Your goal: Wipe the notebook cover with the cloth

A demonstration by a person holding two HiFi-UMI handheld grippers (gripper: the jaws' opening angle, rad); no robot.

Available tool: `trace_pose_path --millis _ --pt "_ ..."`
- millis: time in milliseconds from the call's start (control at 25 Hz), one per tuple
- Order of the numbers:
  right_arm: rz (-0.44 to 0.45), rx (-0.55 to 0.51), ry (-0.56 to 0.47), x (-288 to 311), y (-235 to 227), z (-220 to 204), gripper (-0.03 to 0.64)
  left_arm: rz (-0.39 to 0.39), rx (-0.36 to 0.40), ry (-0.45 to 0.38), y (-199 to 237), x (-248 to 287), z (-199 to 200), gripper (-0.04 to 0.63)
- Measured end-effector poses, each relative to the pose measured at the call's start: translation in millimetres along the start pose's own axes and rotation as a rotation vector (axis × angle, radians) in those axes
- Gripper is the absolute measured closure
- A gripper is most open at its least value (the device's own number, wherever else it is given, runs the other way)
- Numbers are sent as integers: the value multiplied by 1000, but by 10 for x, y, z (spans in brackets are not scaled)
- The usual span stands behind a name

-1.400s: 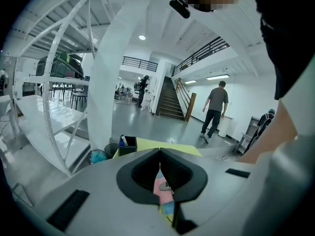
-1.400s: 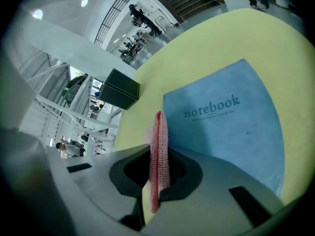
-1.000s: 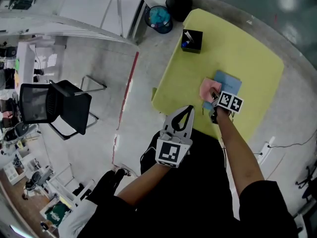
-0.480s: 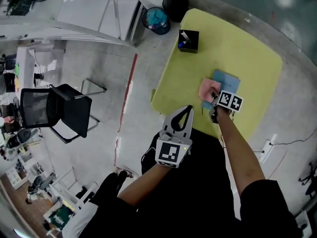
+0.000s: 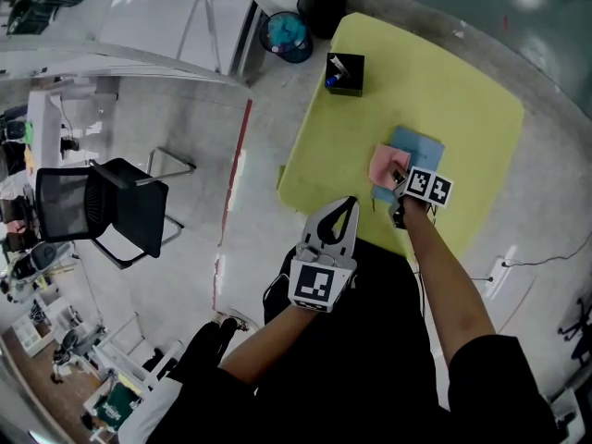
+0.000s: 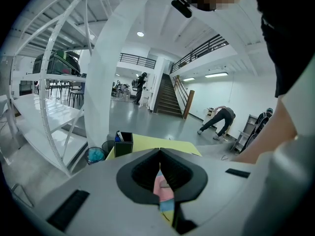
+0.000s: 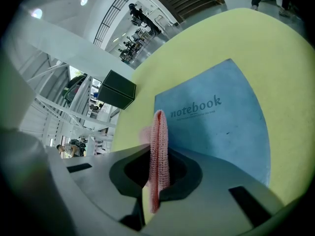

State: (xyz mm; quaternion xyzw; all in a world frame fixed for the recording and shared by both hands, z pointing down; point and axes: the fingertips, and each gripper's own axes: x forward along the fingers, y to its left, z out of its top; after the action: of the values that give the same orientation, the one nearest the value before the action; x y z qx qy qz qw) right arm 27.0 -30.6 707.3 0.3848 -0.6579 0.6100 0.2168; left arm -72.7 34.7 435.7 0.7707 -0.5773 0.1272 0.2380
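A blue notebook (image 5: 418,150) lies flat on the yellow table (image 5: 444,81), its cover printed "notebook" (image 7: 216,127). A pink cloth (image 5: 384,165) rests over the notebook's left edge. My right gripper (image 5: 400,179) is shut on the cloth, and the pink knit (image 7: 158,146) stands clamped between its jaws (image 7: 158,163). My left gripper (image 5: 351,203) hangs off the table's near edge by the person's body, shut with nothing held (image 6: 160,154). The cloth and notebook show small through the slit behind its closed tips.
A black pen holder (image 5: 344,74) stands at the table's far left corner (image 7: 117,96). Two bins (image 5: 282,33) sit on the floor beyond that corner. A black chair (image 5: 97,202) stands on the floor far to the left. A cable (image 5: 532,265) runs along the floor on the right.
The whole head view has drifted slightly up and left. The right gripper stays shut on the cloth at the notebook's left edge, and the left gripper has not moved.
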Motion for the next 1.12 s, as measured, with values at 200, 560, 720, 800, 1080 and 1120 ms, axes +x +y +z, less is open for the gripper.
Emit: trace_pose_path --millis 200,560,720,800,1080,1120 --pt "0 3 -5 -5 -20 12 580 -2 1 1 -33 59 8 581" --pt "7 11 6 -2 -48 -3 580 -8 10 -2 -89 145 75 581" --pt "7 6 9 -17 -38 7 581 -8 11 0 -91 153 99 581" --pt "4 7 9 -19 -46 11 580 -10 14 3 -86 163 101 581" --pt "6 26 4 -36 -95 0 580 -22 19 6 -143 235 88 581" --pt "6 27 4 -44 -99 3 580 -25 18 6 -160 247 92 581"
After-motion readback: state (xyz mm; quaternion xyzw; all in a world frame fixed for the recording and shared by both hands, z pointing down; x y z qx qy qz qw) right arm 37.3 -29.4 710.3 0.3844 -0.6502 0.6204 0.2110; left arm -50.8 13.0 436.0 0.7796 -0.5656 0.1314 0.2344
